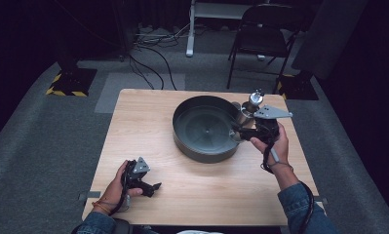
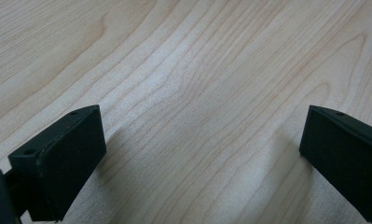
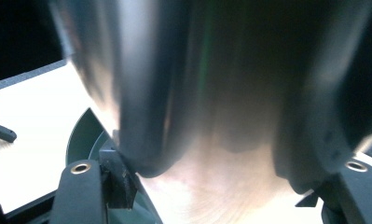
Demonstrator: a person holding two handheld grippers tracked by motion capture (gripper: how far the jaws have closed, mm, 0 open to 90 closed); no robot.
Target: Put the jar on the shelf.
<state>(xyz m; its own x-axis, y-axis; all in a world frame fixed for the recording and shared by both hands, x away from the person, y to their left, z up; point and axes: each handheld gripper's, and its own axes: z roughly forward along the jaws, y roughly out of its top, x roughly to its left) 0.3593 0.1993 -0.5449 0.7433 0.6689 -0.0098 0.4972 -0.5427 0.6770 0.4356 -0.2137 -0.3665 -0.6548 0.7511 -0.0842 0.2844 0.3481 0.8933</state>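
A dark grey round bowl [image 1: 205, 127] sits on the wooden table [image 1: 148, 122], right of its middle. A shiny metal container [image 1: 247, 111] with a knob on top hangs at the bowl's right rim. My right gripper [image 1: 241, 128] is shut on it from the right. In the right gripper view the metal container [image 3: 183, 84] is close and blurred between the jaws of the right gripper [image 3: 216, 179], with the bowl rim [image 3: 83, 133] below left. My left gripper [image 1: 154, 187] rests near the front left of the table. The left gripper [image 2: 202, 154] stands open over bare wood.
A black folding chair [image 1: 262, 34] and a white desk leg [image 1: 190, 29] stand beyond the table's far edge. Cables [image 1: 148, 53] trail over the grey carpet. Yellow-and-black striped stand bases [image 1: 70, 83] sit at the far left and far right.
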